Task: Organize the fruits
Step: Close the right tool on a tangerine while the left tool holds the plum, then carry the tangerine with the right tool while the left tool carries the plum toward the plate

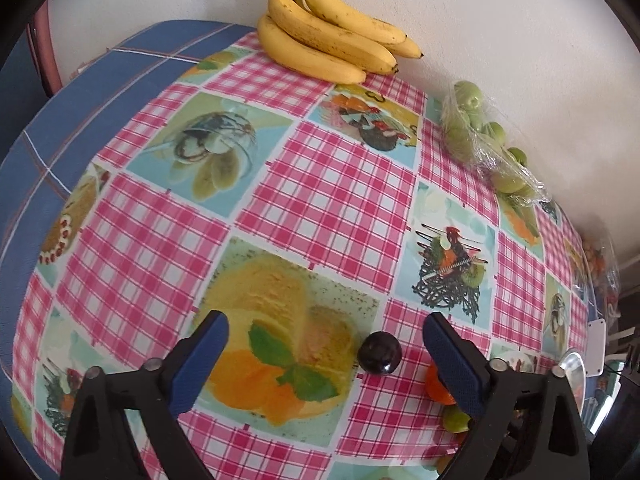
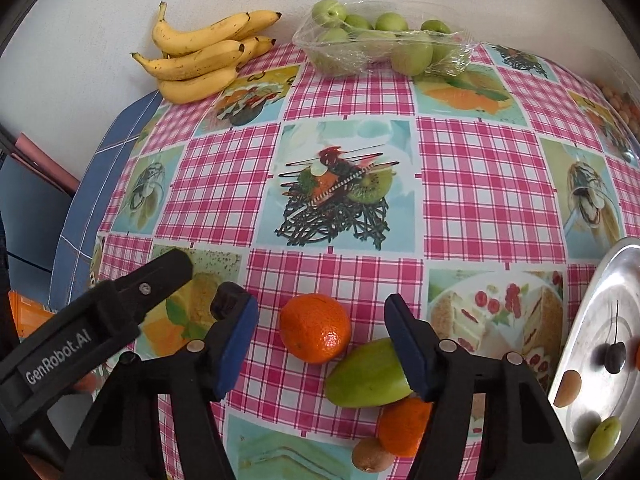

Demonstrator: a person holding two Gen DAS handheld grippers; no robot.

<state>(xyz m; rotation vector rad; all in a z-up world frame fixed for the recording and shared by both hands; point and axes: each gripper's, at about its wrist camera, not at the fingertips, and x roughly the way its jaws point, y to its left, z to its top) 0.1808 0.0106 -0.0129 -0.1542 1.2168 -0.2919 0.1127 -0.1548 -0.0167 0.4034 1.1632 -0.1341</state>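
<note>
You are at the pick-up step: your right gripper (image 2: 320, 344), jaws apart, brackets the orange (image 2: 315, 329) untouched, so close on it, while your left gripper (image 1: 326, 354) hangs released over the dark cherry (image 1: 379, 353).

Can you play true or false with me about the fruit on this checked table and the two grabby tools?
1. The yellow bunch of bananas lies at the far edge of the table by the wall. True.
2. The right tool is squeezing the round orange mandarin. False: the mandarin sits between its blue pads, but neither pad touches it.
3. The small green plums sit in a clear plastic tray. True.
4. The left tool is holding the small dark round cherry. False: the cherry lies on the pink checked tablecloth between wide-open pads.
5. The shiny metal plate is empty. False: a dark stemmed cherry and other small fruits lie on it.
</note>
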